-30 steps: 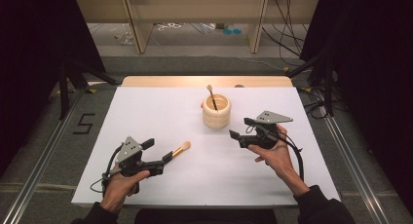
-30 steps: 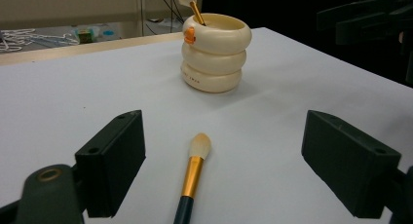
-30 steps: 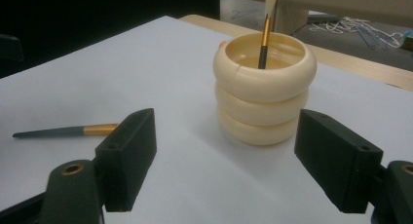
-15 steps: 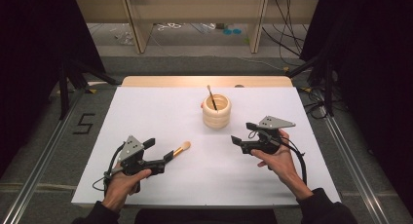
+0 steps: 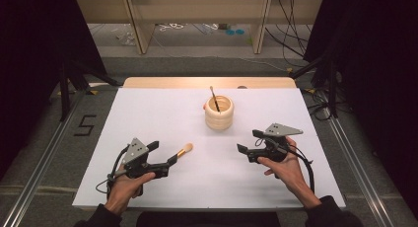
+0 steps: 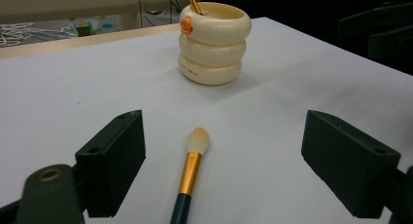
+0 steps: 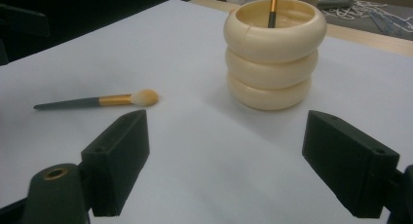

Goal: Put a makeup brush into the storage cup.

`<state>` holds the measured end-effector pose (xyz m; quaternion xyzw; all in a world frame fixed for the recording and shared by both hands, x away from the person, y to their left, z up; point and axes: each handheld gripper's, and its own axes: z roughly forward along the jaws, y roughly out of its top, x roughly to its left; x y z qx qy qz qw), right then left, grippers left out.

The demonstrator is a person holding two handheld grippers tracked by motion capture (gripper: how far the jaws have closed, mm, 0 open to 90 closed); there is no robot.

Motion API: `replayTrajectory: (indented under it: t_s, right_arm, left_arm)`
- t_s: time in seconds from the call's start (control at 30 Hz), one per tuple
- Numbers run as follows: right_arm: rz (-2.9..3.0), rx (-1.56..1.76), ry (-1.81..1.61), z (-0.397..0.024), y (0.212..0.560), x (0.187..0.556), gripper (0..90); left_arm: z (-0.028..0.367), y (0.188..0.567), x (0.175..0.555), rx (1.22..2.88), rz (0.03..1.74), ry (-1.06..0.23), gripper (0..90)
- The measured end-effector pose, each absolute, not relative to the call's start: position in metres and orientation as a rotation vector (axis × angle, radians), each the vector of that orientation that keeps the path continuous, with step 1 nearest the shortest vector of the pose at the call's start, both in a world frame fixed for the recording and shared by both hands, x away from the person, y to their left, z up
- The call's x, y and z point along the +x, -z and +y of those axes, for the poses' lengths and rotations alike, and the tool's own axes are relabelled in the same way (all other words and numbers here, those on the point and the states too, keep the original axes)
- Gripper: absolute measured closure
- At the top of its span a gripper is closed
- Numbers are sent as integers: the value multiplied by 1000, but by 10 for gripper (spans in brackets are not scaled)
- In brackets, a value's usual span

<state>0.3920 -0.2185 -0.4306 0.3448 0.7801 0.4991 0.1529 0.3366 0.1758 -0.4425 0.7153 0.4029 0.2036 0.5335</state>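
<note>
**One brush in the holder, one lying between the left jaws**

A brush [image 5: 214,96] already stands in the cream ringed holder [image 5: 219,112], its handle leaning against the rim. The second makeup brush [image 6: 191,173] lies flat on the white desk [image 5: 162,113], not yet lifted. By my reading the work is about half done: what remains is to pinch this brush, raise it and drop it into the holder.

The left gripper [image 5: 160,158] sits low over the desk, aimed toward the holder. Its jaws are spread wide, and the brush lies between them, nearer the left jaw, touching neither; the bristle tip points ahead of the jaws and the dark handle runs back under the camera. The holder stands well ahead of these jaws, slightly right of the brush line.

The right gripper [image 5: 249,143] hovers level, held from below by the right hand [image 5: 283,165]. Its jaws have just been opening and now stand wide apart with nothing between them. The holder sits ahead of them, the brush far off beyond the left jaw.
</note>
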Motion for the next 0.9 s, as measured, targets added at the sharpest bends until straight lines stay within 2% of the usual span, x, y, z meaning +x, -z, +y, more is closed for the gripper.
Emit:
replayTrajectory:
  t_s: [0.9]
  right_arm:
    - [2228, 994, -1445, -229, 434, 372, 178]
  left_arm:
    - [183, 443, 338, 1761, 984, -492, 158]
